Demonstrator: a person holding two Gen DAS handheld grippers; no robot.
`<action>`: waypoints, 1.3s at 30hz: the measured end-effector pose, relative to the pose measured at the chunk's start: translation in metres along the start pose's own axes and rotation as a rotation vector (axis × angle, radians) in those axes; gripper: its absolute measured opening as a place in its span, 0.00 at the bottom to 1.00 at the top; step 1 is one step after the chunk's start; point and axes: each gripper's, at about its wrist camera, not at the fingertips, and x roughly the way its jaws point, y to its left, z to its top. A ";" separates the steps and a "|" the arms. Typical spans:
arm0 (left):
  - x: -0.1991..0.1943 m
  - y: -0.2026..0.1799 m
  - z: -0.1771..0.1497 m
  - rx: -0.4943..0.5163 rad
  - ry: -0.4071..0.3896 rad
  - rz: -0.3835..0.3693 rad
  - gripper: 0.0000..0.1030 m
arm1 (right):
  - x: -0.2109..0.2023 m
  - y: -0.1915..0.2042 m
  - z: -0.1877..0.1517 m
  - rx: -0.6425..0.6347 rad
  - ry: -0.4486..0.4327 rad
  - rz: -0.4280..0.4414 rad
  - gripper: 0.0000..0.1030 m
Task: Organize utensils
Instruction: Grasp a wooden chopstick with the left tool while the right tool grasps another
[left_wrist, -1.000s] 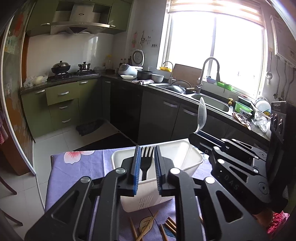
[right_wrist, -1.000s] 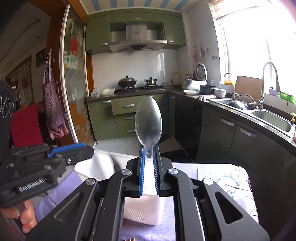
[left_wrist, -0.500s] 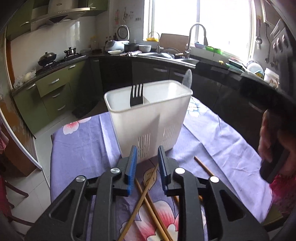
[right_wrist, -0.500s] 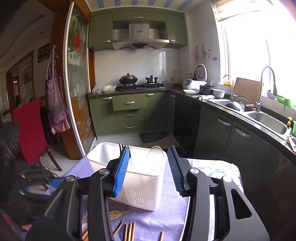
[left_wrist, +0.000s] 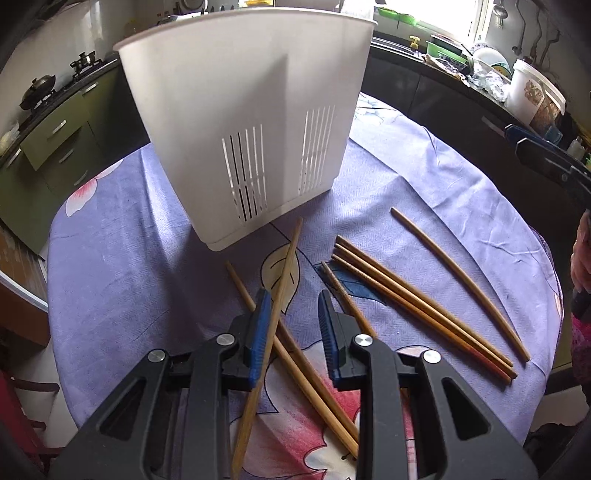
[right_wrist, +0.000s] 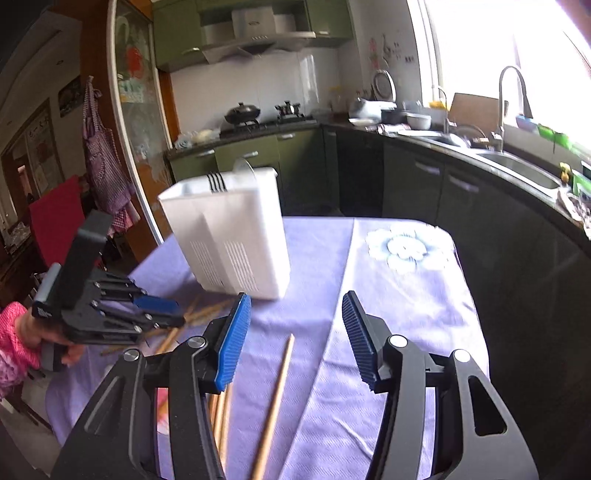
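Observation:
A white slotted utensil holder stands on the purple cloth; it also shows in the right wrist view, with a black fork and a spoon standing in it. Several wooden chopsticks lie loose on the cloth. My left gripper is open, low over the chopsticks, with one chopstick lying between its jaws against the left pad. My right gripper is open wide and empty above a single chopstick. The left gripper also shows in the right wrist view.
The round table has a purple flowered cloth. Its edge drops off on all sides. Dark kitchen cabinets and a sink run along the right. A red chair stands at the left.
Both grippers let go of the fork and spoon into the holder and opened. The left gripper dropped down to the chopsticks. The right gripper pulled back and lowered.

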 end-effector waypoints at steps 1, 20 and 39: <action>0.003 0.000 0.000 0.002 0.006 -0.003 0.25 | 0.003 -0.004 -0.005 0.008 0.013 0.004 0.50; 0.005 0.002 0.006 0.027 -0.028 0.029 0.28 | 0.025 0.010 -0.005 -0.014 0.070 0.035 0.50; 0.032 0.014 0.023 0.031 0.042 0.018 0.08 | 0.043 0.008 -0.009 -0.020 0.139 0.012 0.55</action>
